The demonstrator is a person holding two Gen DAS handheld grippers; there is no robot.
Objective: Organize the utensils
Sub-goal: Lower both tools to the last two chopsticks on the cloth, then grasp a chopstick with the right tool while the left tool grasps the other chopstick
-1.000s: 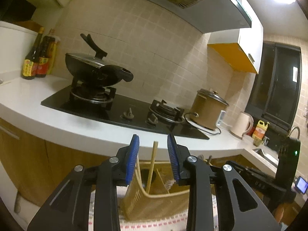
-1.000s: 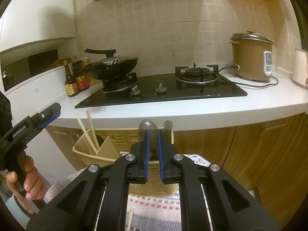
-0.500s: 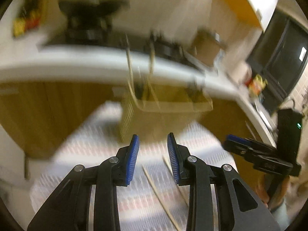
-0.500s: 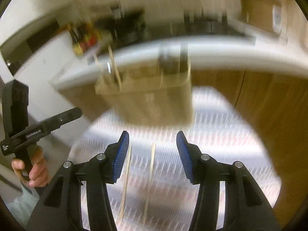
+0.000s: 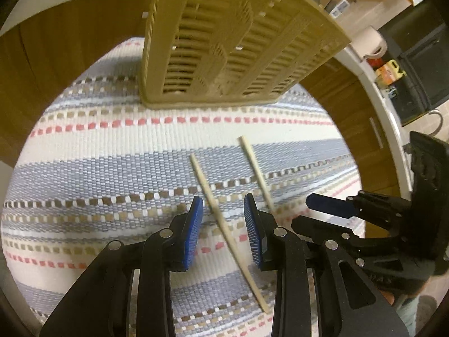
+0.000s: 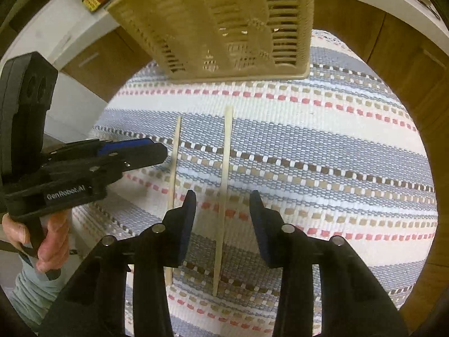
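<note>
Two chopsticks lie flat on a striped woven mat (image 5: 112,151), seen from both wrist cameras. In the left wrist view, the left tool (image 5: 223,233) occupies the lower centre of the frame with its blue-padded fingers (image 5: 193,236) spread apart; the left chopstick (image 5: 224,219) runs diagonally through the gap between them, touching neither pad. The right chopstick (image 5: 254,168) lies just beside it, toward the centre right of the frame, its lower end hidden behind the right-hand finger. A beige slatted utensil basket (image 5: 224,42) stands on the mat at the top centre, well apart from both chopsticks. In the right wrist view, the right tool (image 6: 223,224) sits at the lower centre, fingers likewise apart, with the right chopstick (image 6: 224,196) passing nearly vertically between them, ungripped. The left chopstick (image 6: 174,168) lies left of centre, partly behind the left-hand finger. The left tool (image 6: 132,151) enters from the middle left, held in a hand (image 6: 47,238) at the lower left edge. The basket (image 6: 224,22) fills the upper centre.
</note>
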